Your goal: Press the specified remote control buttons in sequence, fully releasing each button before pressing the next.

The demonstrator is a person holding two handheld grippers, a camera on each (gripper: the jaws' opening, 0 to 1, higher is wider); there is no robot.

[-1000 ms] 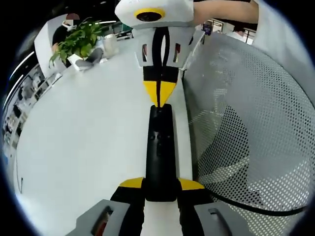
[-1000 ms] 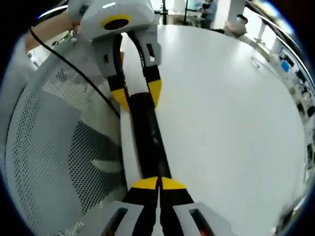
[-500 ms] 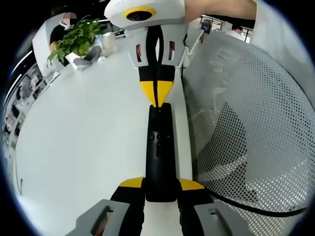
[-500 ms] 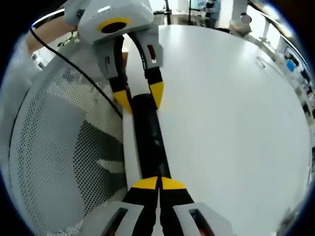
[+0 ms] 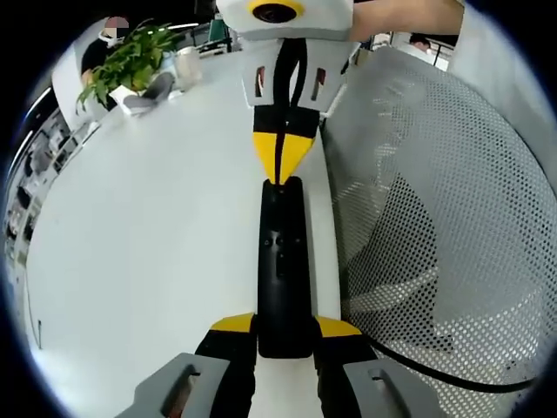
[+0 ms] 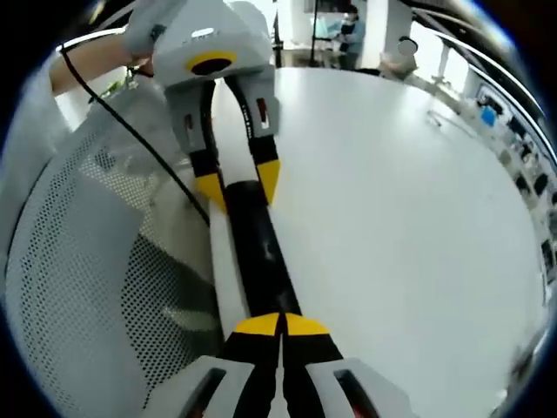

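A long black remote lies lengthwise above the white table, close to its edge. My left gripper is shut on the remote's near end, one yellow fingertip on each side. My right gripper comes in from the top of the left gripper view, shut, with its joined yellow tips touching the remote's far end. In the right gripper view, my right gripper sits shut over one end of the remote, and my left gripper clamps the other end.
A white perforated mesh surface runs along the table edge beside the remote, the same mesh surface in the right gripper view. A black cable crosses it. A potted plant stands at the table's far corner.
Both grippers keep their places on the remote. The right gripper's body has shifted slightly upward in the left gripper view, and both views have moved a little.
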